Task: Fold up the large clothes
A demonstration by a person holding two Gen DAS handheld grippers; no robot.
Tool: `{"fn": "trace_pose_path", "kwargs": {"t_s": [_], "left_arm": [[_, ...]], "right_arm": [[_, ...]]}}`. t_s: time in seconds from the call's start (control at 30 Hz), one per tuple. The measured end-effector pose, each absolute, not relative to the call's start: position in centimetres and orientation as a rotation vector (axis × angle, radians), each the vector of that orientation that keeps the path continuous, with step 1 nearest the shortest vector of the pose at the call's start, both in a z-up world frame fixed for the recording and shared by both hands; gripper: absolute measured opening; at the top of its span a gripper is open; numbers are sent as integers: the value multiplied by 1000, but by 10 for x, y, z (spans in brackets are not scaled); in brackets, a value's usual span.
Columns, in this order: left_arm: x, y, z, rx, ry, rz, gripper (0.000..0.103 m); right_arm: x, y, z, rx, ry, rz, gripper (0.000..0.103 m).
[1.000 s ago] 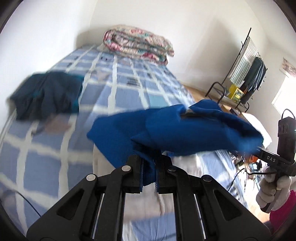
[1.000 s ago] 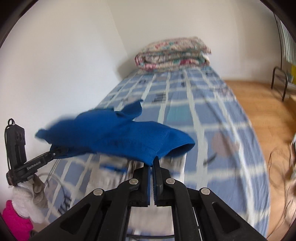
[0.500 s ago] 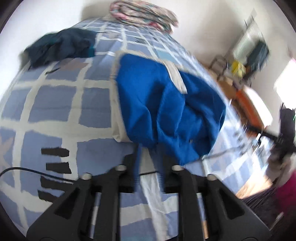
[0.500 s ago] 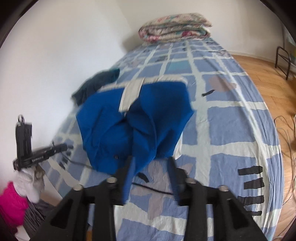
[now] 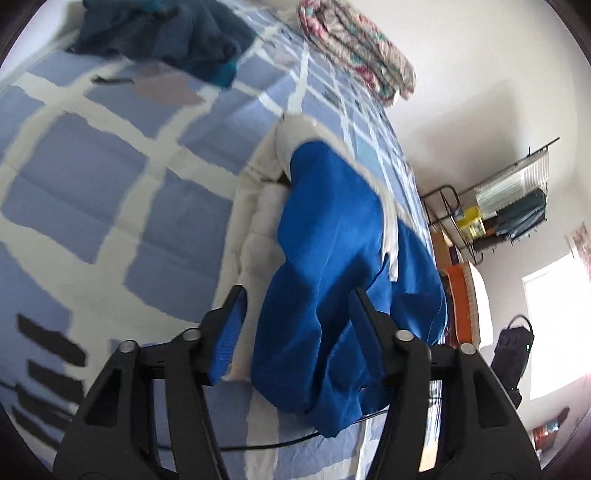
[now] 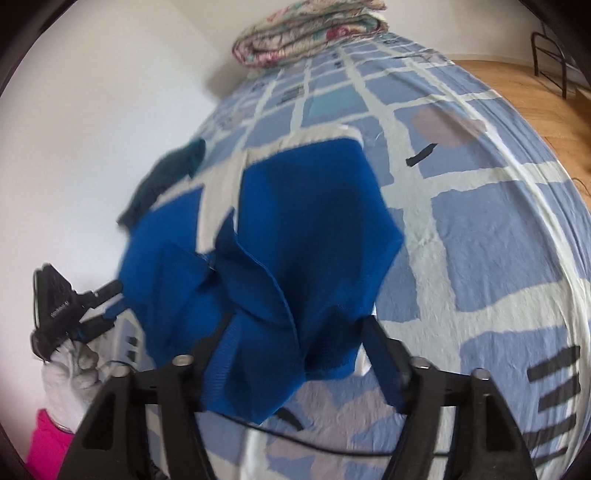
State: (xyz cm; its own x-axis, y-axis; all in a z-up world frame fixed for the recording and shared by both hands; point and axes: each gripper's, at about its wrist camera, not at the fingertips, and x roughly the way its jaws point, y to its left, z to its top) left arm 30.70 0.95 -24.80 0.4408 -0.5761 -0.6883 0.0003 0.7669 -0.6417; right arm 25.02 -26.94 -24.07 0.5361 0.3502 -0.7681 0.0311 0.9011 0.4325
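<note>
A large bright blue garment (image 5: 332,240) lies crumpled on the bed, partly on a white cloth (image 5: 258,221). It also shows in the right wrist view (image 6: 295,221). My left gripper (image 5: 295,310) is open, its jaws wide apart on either side of the garment's near edge. My right gripper (image 6: 295,328) is open too, with the blue fabric lying between its jaws. The left gripper (image 6: 99,306) shows at the left of the right wrist view, beside the garment.
The bed (image 6: 480,221) has a blue and white checked sheet. A dark blue garment (image 5: 166,33) lies farther up the bed. A folded floral quilt (image 6: 310,33) sits at the head. A clothes rack (image 5: 509,206) stands by the wall. A thin black cable (image 6: 332,446) crosses the near sheet.
Both grippers carried the blue garment in the air, then lowered it onto the bed and opened. The garment now lies released on the sheet.
</note>
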Motion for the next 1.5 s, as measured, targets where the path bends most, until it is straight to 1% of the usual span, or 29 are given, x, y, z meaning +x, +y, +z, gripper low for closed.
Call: {"fn": "trace_pose_path", "kwargs": {"t_s": [0.03,0.07,0.1,0.13,0.27,0.3,0.37,0.4,0.5,0.57,0.6,0.67,0.7,0.73,0.77,0.9,0.97,1.07,1.1,1.23,1.3,1.33,1.37,1.43,1.5], "left_arm": [[309,6,-254,-618,1084,-399,4],[311,5,-258,-627,1102,-417,1],[311,6,-260,-667,1101,-434,1],[308,7,-259,-706,1100,-451,1],[291,31,-252,-1041,1063,-603,0],[286,38,-252,-1059,1051,-611,0],[283,46,-262,-1034,1085,-563,0],[282,53,-277,-1020,1131,-503,0],[280,63,-295,-958,1157,-424,0],[278,63,-292,-938,1155,-420,0],[278,60,-285,-885,1155,-415,0],[278,55,-267,-777,1145,-392,1],[278,54,-256,-755,1128,-394,1],[277,51,-247,-740,1112,-389,1],[275,49,-239,-724,1094,-385,1],[266,38,-189,-632,1002,-408,1],[254,38,-158,-597,942,-433,1],[232,43,-103,-509,850,-451,1],[223,46,-83,-477,821,-444,1],[195,65,-11,-405,709,-440,2],[178,75,28,-372,657,-437,7],[170,79,45,-354,638,-431,13],[163,83,63,-332,615,-421,18],[152,89,91,-303,578,-417,37],[145,95,116,-287,554,-415,46]], "right_arm": [[254,-268,-243,426,1004,196,33],[255,-269,-244,437,1005,202,23],[255,-271,-244,460,1000,207,7],[254,-275,-241,509,987,225,3],[233,-299,-218,824,869,372,0],[225,-305,-212,878,830,413,0],[214,-314,-214,923,794,446,0],[211,-318,-222,938,805,432,0],[209,-321,-266,948,938,343,0],[208,-319,-276,893,967,306,0],[207,-317,-274,862,972,307,4],[206,-313,-263,799,974,329,7],[205,-310,-255,758,981,328,18],[203,-306,-245,713,980,322,32],[200,-301,-232,671,962,321,34],[184,-286,-180,512,875,323,34],[168,-285,-155,484,826,332,34],[137,-290,-110,449,740,355,36],[121,-292,-92,408,711,343,38],[74,-303,-32,274,613,288,39],[53,-314,-2,241,568,268,39],[41,-324,17,234,538,253,39],[35,-329,29,229,518,237,39],[17,-344,61,211,460,194,39],[5,-357,87,201,407,153,40]]}}
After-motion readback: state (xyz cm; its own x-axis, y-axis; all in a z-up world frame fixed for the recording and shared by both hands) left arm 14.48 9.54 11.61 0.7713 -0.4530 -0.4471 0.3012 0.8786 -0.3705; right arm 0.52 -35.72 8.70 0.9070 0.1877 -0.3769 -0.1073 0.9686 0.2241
